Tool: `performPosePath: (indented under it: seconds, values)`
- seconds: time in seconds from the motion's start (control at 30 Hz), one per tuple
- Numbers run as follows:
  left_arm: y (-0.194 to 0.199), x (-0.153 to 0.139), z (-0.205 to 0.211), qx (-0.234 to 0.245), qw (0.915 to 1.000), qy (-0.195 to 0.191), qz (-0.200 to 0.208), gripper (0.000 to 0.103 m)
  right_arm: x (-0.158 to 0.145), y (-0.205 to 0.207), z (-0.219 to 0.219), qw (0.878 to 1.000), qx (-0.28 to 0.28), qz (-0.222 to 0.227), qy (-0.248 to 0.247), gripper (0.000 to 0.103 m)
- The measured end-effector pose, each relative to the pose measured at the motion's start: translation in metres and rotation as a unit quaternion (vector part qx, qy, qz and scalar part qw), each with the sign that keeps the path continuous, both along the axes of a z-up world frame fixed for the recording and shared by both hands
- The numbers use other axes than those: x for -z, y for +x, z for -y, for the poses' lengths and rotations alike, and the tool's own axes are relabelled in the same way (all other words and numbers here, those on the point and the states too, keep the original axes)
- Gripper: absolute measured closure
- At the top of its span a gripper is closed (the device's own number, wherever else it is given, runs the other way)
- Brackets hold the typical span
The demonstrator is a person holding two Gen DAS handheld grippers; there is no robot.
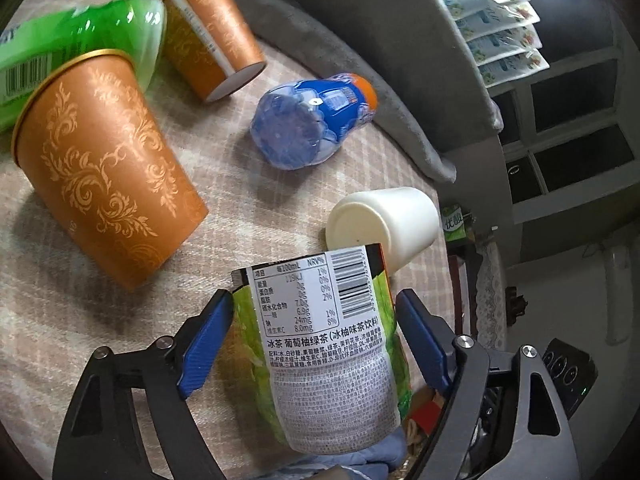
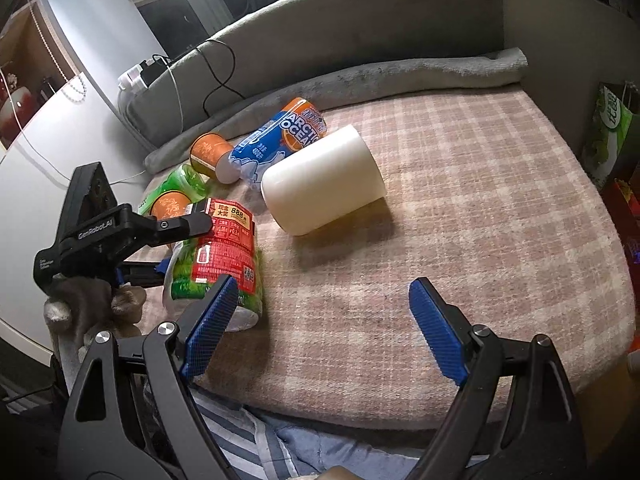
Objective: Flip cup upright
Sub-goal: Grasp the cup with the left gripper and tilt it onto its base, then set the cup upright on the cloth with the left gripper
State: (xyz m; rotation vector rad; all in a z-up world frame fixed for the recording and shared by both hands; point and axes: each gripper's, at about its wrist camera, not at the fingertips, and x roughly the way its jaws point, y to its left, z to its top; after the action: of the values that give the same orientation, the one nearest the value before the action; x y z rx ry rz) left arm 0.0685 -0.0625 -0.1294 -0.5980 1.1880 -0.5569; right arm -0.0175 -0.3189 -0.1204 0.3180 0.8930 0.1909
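A cream cup [image 2: 324, 180] lies on its side on the checked blanket [image 2: 480, 200]; it also shows in the left wrist view [image 1: 384, 224], behind a bottle. Two orange paper cups [image 1: 108, 164] [image 1: 214, 36] lie on their sides too. My left gripper [image 1: 316, 312] is shut on a green-labelled tea bottle [image 1: 324, 344], its blue pads against both sides; the right wrist view shows this gripper [image 2: 120, 232] holding the bottle [image 2: 220, 256] at the left. My right gripper [image 2: 324, 320] is open and empty, in front of the cream cup and apart from it.
A blue Arctic Ocean bottle [image 2: 280, 140] and a green bottle [image 1: 80, 48] lie among the cups. A grey rolled blanket [image 2: 360, 80] borders the far side. The blanket's front edge drops off near the grippers. Cables [image 2: 216, 80] hang at the back left.
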Motion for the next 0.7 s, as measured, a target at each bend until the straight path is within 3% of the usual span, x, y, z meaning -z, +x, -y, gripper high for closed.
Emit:
performPosePath:
  seconds: [0.33, 0.7]
  values:
    - [-0.015, -0.03, 0.007, 0.0, 0.9941, 0.057, 0.093, 0.022, -0.003, -0.002, -0.001, 1.0, 0.003, 0.004, 0.001, 0.013]
    - [-0.033, -0.048, 0.014, -0.005, 0.9712, 0.14, 0.193, 0.025, -0.006, -0.002, -0.005, 1.0, 0.001, 0.008, 0.0, 0.013]
